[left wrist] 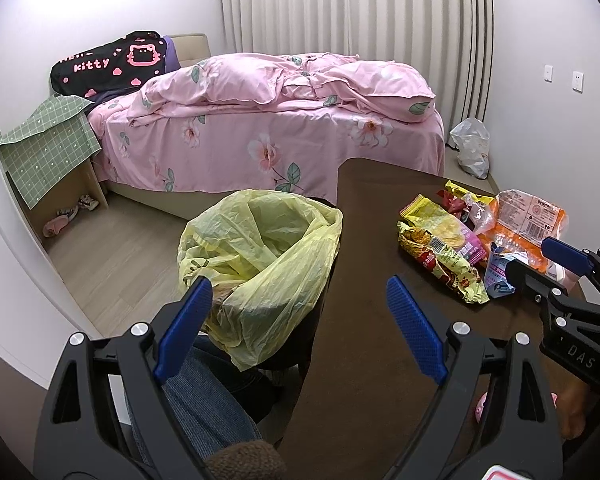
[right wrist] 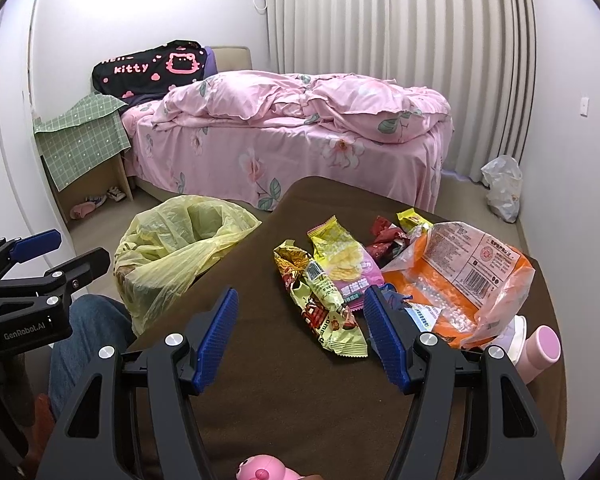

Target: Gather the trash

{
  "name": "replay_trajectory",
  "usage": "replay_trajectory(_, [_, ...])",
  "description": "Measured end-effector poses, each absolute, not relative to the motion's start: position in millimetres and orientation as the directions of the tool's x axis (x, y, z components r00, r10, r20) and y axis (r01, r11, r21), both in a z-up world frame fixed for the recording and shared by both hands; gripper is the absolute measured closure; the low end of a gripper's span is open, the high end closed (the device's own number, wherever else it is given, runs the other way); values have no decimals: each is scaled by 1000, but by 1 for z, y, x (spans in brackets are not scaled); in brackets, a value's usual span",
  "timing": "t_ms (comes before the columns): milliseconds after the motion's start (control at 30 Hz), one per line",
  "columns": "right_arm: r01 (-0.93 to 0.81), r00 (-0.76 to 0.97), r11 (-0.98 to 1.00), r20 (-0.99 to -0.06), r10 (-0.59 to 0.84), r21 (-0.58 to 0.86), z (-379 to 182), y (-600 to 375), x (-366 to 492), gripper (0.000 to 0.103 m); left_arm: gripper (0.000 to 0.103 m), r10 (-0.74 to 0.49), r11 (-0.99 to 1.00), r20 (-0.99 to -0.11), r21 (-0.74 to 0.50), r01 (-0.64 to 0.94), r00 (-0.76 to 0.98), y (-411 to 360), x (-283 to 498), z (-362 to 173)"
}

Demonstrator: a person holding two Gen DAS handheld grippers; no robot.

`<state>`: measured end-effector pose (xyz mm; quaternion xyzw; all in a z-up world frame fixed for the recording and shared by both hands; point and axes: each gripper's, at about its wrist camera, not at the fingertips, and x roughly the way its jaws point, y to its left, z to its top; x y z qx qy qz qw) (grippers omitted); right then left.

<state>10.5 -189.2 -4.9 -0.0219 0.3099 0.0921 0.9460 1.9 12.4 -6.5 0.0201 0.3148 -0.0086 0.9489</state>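
In the left wrist view, the left claw (left wrist: 298, 322) is spread wide and holds nothing, hovering over the near edge of the brown surface (left wrist: 364, 248) beside the bin lined with a yellow bag (left wrist: 260, 256). The bag mouth gapes open, just off the surface's left edge. The wrappers (left wrist: 452, 240) lie clustered on the far right of the surface, with the right claw (left wrist: 540, 260) beside them.

In the right wrist view, the right claw (right wrist: 298, 334) is likewise spread and empty; its right finger sits near a small blue-and-white packet (right wrist: 416, 312). Ahead lies a crumpled yellow-green wrapper (right wrist: 320, 300), a yellow-and-pink packet (right wrist: 344, 260) and a large orange bag (right wrist: 460, 280). All appear to be thin film: light, limp, probably slick. Judged best practice: pinch a raised crease or a sealed end rather than a flat face, since a flat sheet on the surface offers no purchase. The orange bag will likely flop and trail when lifted.
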Motion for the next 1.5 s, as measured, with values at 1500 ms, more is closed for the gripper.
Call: replay_trajectory(1500, [-175, 797, 985, -588, 139, -5, -5, -195, 12, 41, 18, -4, 999, -608, 24, 24, 794, 17, 7, -7])
